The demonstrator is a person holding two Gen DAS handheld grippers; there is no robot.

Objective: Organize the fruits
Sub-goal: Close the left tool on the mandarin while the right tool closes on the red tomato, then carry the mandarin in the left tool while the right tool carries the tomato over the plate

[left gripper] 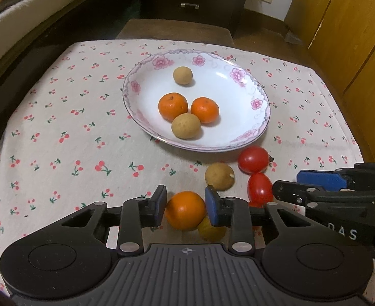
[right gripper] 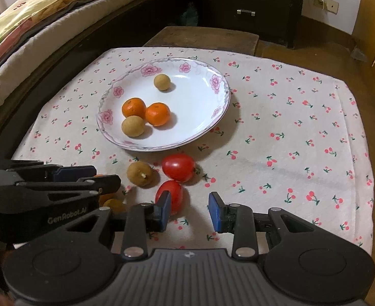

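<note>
While the left gripper [left gripper: 186, 207] has its pads closed on a tangerine [left gripper: 185, 210], the right gripper [right gripper: 190, 210] stands a little apart, holding nothing, a tomato [right gripper: 171, 196] just ahead of its left pad. Beyond both lies the plate [left gripper: 260, 94] of fruit.

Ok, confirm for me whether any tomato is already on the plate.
No: both tomatoes lie on the tablecloth in front of the plate.
</note>
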